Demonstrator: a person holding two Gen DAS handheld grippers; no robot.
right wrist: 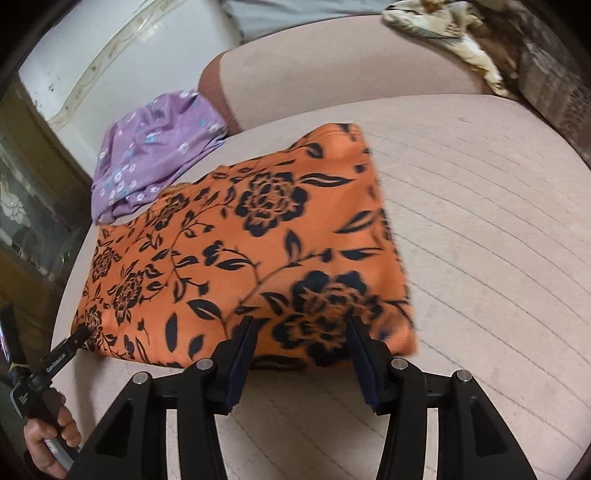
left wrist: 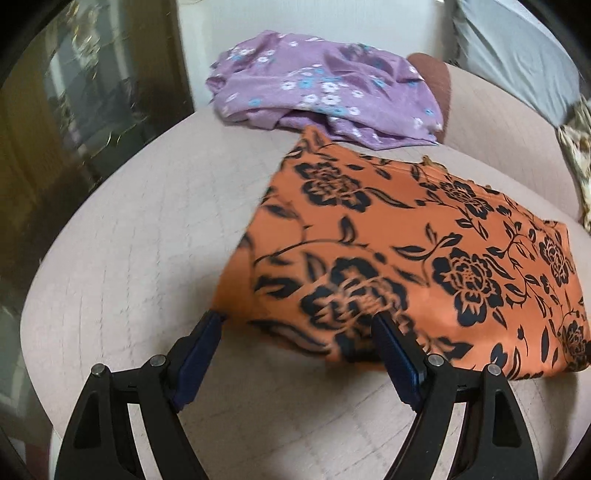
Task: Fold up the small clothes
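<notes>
An orange cloth with black flowers (left wrist: 424,236) (right wrist: 236,236) lies folded flat on a pale pink quilted cushion (left wrist: 129,240) (right wrist: 480,221). My left gripper (left wrist: 297,319) is open over the cloth's near left corner, and that corner lies between its fingertips. My right gripper (right wrist: 301,321) is open more narrowly, its jaws standing apart over the near right corner. Neither gripper pinches the fabric. A crumpled purple garment with small flowers (left wrist: 321,88) (right wrist: 155,147) lies beyond the orange cloth. In the right wrist view a hand (right wrist: 51,435) holds the left gripper at the cloth's left edge.
A brown cushion (left wrist: 436,81) (right wrist: 218,88) rests behind the purple garment. Grey fabric (left wrist: 517,48) and a beige patterned cloth (left wrist: 580,147) (right wrist: 443,33) lie at the back right. A dark glass-fronted cabinet (left wrist: 74,110) stands past the cushion's left edge.
</notes>
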